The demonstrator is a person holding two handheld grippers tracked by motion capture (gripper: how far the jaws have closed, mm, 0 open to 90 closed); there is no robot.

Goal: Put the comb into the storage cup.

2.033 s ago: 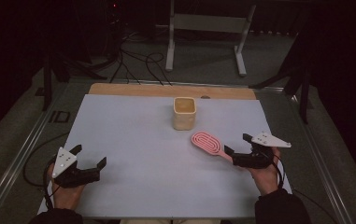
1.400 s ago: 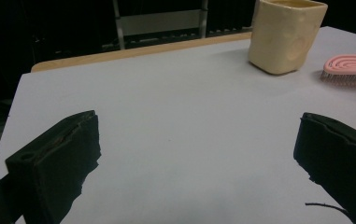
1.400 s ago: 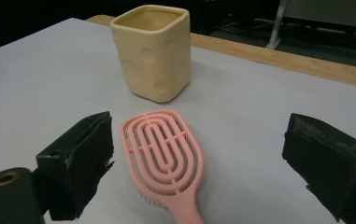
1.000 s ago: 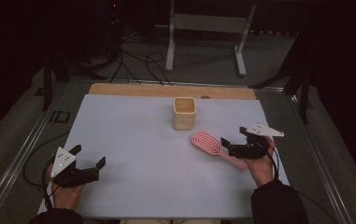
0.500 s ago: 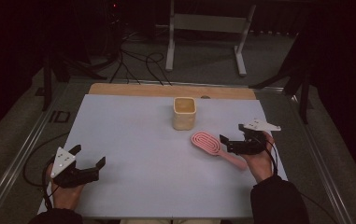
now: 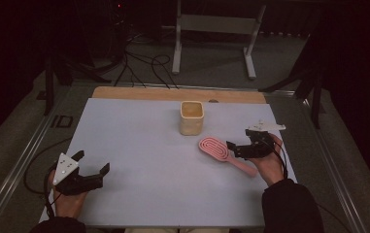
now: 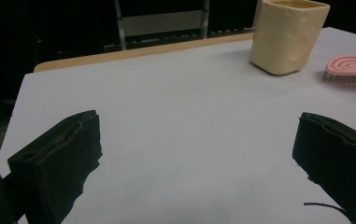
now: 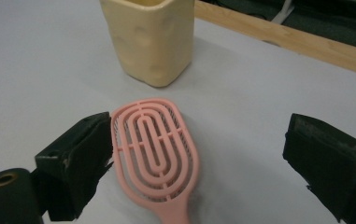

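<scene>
A pink hairbrush (image 6: 213, 147) lies flat on the white table sheet, right of centre, its handle pointing toward the person. My right gripper (image 6: 234, 149) is open and hovers over the handle, just behind the brush head. In the right gripper view the brush (image 8: 154, 149) lies between the open jaws of the right gripper (image 8: 201, 135), nearer the left one, with nothing clamped. A cream cup (image 6: 192, 118) stands upright just beyond the brush, also visible as the cup (image 8: 152, 39) ahead. My left gripper (image 6: 93, 161) rests open at the front left, holding nothing.
A wooden strip (image 6: 173, 93) runs along the table's far edge. A metal stand (image 6: 211, 29) and floor cables (image 6: 139, 63) lie behind it. From the left gripper (image 7: 199, 140), the cup (image 7: 288, 37) and brush (image 7: 353, 70) sit far right across bare sheet.
My right gripper has moved left and slightly forward from the table's right edge to over the brush handle. The left gripper, brush and cup have stayed put.
</scene>
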